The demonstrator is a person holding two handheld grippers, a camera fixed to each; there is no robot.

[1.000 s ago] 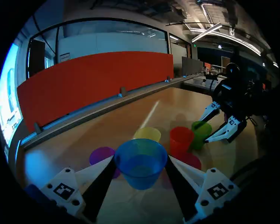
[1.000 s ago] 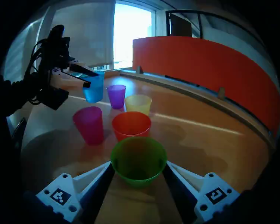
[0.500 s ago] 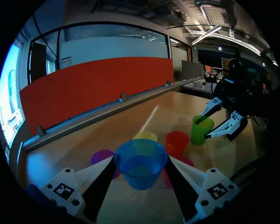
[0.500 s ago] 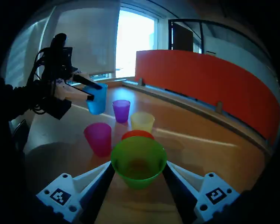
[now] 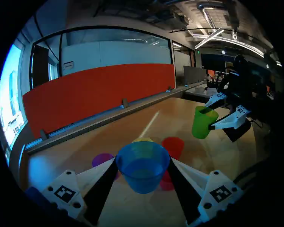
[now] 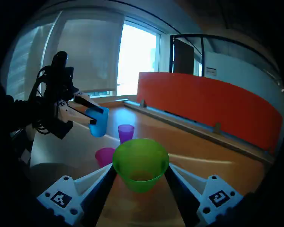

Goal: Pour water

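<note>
Blue cup (image 5: 142, 170) is clamped in my left gripper (image 5: 142, 163), green cup (image 6: 141, 163) in my right gripper (image 6: 141, 168); both upright, well apart. I judge the pouring is not yet begun.

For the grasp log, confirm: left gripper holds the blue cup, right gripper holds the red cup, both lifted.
Wrong colour: the right gripper holds the green cup, not red, as the right gripper view shows. The left gripper holds the blue cup; both lifted.
</note>
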